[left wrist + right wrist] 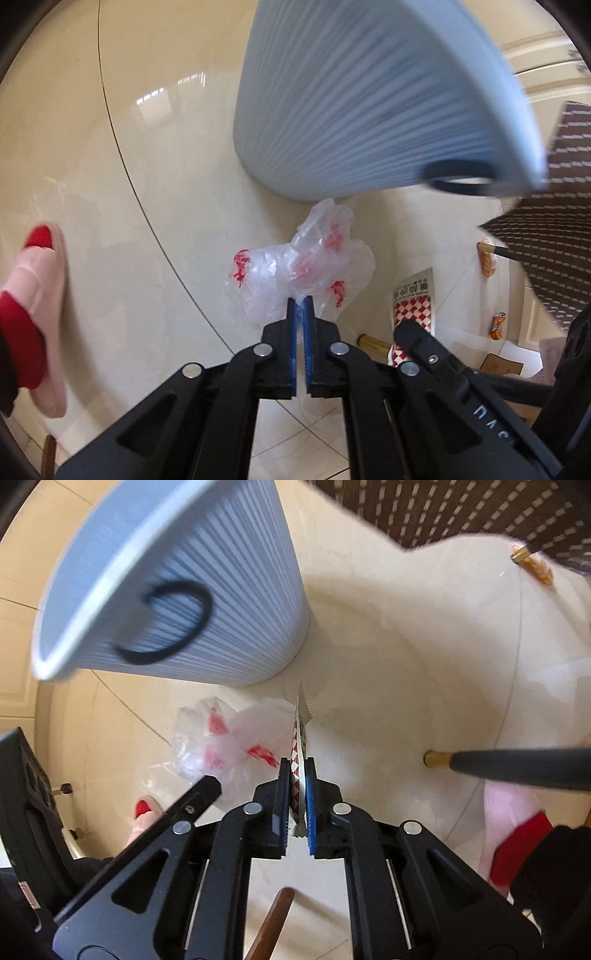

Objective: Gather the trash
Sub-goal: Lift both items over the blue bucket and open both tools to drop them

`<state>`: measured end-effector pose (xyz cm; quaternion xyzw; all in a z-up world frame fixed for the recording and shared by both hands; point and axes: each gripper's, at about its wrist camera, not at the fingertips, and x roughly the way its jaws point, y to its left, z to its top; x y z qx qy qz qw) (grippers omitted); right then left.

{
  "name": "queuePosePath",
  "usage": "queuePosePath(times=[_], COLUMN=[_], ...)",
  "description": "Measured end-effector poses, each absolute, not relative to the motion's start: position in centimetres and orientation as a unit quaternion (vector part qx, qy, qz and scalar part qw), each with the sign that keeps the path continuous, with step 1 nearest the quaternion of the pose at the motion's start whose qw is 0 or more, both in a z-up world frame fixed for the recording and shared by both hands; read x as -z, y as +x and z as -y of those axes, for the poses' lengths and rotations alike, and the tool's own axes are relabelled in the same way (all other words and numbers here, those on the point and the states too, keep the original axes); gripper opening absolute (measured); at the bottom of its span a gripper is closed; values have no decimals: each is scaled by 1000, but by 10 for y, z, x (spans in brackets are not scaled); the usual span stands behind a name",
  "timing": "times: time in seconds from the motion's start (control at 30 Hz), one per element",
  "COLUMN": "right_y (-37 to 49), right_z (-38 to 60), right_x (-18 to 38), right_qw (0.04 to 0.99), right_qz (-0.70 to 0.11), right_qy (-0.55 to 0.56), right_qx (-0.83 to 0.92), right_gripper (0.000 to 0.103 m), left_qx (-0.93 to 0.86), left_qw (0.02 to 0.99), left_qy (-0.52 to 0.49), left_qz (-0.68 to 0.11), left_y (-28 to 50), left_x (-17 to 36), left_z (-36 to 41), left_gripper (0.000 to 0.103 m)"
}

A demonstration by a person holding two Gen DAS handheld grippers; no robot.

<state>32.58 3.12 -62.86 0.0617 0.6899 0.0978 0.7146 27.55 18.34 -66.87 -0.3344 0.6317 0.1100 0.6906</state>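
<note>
My left gripper (300, 302) is shut on a crumpled clear plastic bag with red print (303, 258), held above the floor just below the ribbed pale-blue trash bin (362, 110). My right gripper (297, 762) is shut on a flat red-and-white checkered wrapper (302, 734), held edge-on. The wrapper also shows in the left wrist view (413, 306), and the bag in the right wrist view (229, 738), left of the wrapper. The bin (177, 583) stands close ahead of both grippers, its rim toward the cameras.
Cream tiled floor (129, 147). An orange can (497, 325) lies on the floor at far right. A brown patterned seat (461, 509) on black legs with brass tips (437, 758) stands to the right. The person's pink slipper and red sock (33, 295) are at left.
</note>
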Motion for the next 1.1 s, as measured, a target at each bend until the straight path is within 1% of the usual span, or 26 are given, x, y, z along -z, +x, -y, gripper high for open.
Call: queuePosePath(times=[0.23, 0.37, 0.57, 0.73, 0.97, 1.07, 1.1], right_y=[310, 299, 315, 345, 400, 418, 420], right_z=[-21, -22, -33, -39, -45, -52, -53], right_x=[563, 528, 494, 477, 486, 490, 485], right_qw=[745, 762, 778, 790, 802, 805, 808], right_qz=[-654, -626, -589, -559, -541, -537, -534], right_qy=[71, 95, 130, 151, 158, 158, 155], right_qx=[-110, -135, -173, -200, -199, -196, -194], right_gripper=[8, 8, 8, 8, 8, 8, 8], left_qx=[-95, -92, -88, -85, -77, -75, -79], left_qw=[729, 756, 796, 814, 826, 825, 824], left_qy=[-291, -285, -285, -276, -260, -263, -262], left_qz=[-612, -582, -527, -504, -494, -495, -496], left_y=[269, 263, 275, 305, 363, 381, 383], left_x=[591, 543, 489, 475, 472, 473, 471], left_z=[-178, -188, -212, -214, -224, -223, -222], left_gripper=[3, 3, 3, 3, 3, 6, 12])
